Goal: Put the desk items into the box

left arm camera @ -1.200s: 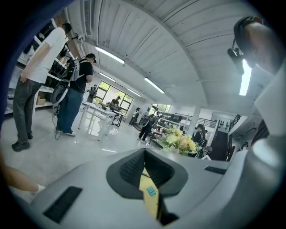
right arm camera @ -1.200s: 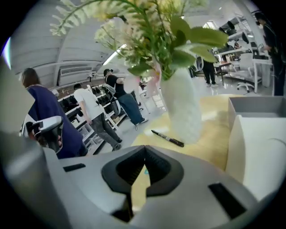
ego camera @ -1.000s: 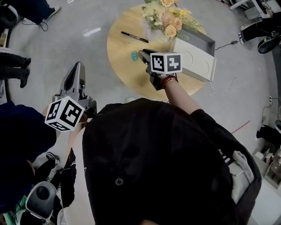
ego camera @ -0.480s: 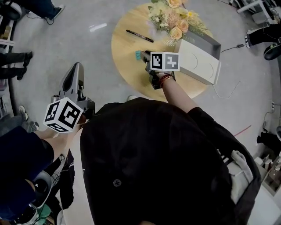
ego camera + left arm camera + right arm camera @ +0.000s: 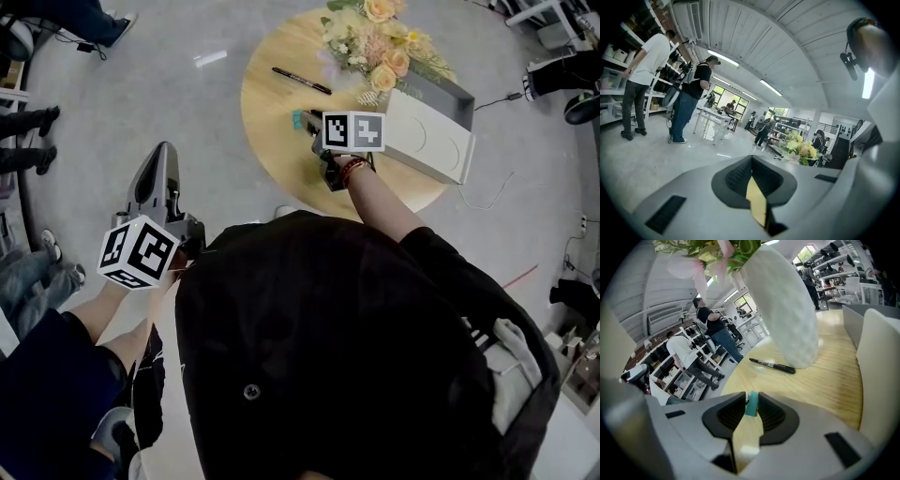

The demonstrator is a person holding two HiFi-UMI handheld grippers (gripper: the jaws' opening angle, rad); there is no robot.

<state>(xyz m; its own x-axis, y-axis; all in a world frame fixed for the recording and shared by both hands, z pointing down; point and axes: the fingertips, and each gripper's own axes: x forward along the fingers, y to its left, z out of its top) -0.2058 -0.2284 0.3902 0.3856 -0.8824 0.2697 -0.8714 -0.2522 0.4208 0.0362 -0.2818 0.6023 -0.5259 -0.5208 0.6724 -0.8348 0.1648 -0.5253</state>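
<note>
- Teal in colour, the small blocky desk item point(image 5: 751, 404) lies near the edge of the round pale-wood table point(image 5: 272, 155). It is the piece in hand, sitting right between the tips of the right gripper point(image 5: 751, 398).
- That claw has just been closing and now pinches the small blocky desk item from both sides, at the very tips only. The item does not look lifted off the wood yet.
- With so shallow a hold, I would firm up the squeeze before raising it, since a tip-only pinch on a small piece may let it twist or pop out.
- Lift straight up first, then carry it to the white rectangular box with a grey inside point(image 5: 427, 141), which stands on the same table close to the right gripper.
- On the way, keep clear of the white textured vase of flowers point(image 5: 783, 305), which looms close ahead in the right gripper view.
- Let go only when low over the box opening, so the item cannot bounce out.
- The slim black marker pen point(image 5: 772, 365) lies farther along the table, apart from the teal piece, and seems the likely next pick.
- The left gripper point(image 5: 751, 160) hangs off the table over the grey floor, its claw pressed together on nothing.
</note>
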